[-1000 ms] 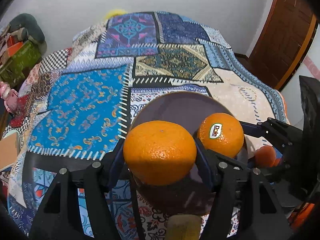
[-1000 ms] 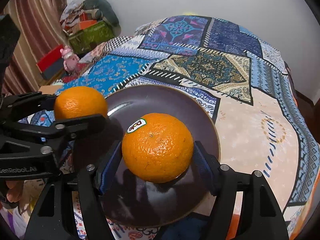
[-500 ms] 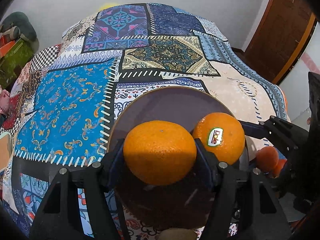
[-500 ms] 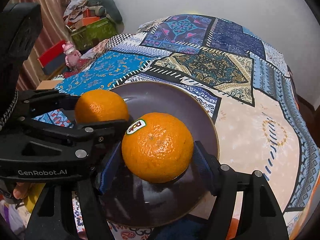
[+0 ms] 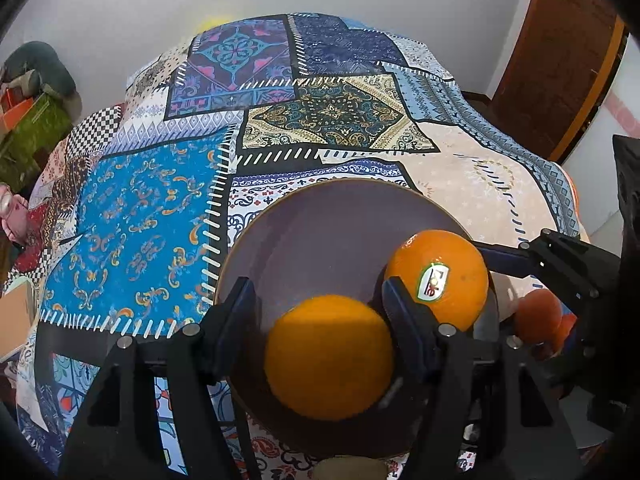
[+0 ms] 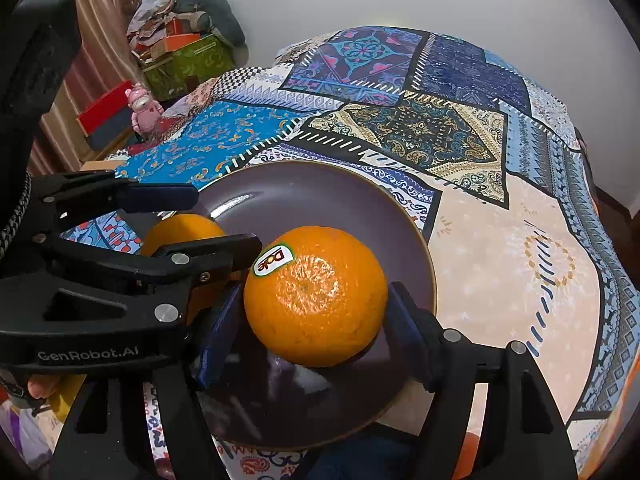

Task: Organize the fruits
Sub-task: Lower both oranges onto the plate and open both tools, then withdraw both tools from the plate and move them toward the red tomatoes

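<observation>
Left wrist: tool (image 5: 320, 316) tilted over plate (image 5: 344, 216)

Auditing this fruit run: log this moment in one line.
left gripper: open, plain orange on plate | right gripper: shut on stickered orange over plate

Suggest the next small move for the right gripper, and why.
Probably open the right gripper: its pads clasp the stickered orange low over the purple plate, while the plain orange already lies loose there.
</observation>
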`<state>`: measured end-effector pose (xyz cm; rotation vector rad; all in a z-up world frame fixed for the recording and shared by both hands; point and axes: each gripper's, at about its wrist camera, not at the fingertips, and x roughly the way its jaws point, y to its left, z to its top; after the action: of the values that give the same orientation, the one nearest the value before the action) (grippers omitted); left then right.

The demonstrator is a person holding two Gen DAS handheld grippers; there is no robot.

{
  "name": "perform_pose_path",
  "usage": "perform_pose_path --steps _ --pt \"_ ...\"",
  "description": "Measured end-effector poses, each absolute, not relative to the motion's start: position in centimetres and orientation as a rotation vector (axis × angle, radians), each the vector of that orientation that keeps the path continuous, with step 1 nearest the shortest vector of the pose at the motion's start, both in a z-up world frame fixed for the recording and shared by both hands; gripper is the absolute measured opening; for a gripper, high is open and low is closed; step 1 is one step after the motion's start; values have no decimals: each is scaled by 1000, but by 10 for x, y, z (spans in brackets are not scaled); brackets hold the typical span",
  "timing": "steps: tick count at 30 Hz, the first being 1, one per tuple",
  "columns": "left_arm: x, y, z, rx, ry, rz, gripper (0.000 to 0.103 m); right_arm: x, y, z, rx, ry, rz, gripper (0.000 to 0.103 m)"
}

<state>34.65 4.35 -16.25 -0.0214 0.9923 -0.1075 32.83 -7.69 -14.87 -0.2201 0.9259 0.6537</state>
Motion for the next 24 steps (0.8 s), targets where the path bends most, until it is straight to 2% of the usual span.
perform_pose_path --steps 14,21,24 --pt "317 56 -130 -58 892 -82 67 311 -86 -118 -209 849 647 70" --pt "287 61 -108 -60 845 -70 70 295 -105 -97 -164 810 626 70" --pt "269 64 -98 -61 816 -58 74 285 -115 -91 -155 795 609 70"
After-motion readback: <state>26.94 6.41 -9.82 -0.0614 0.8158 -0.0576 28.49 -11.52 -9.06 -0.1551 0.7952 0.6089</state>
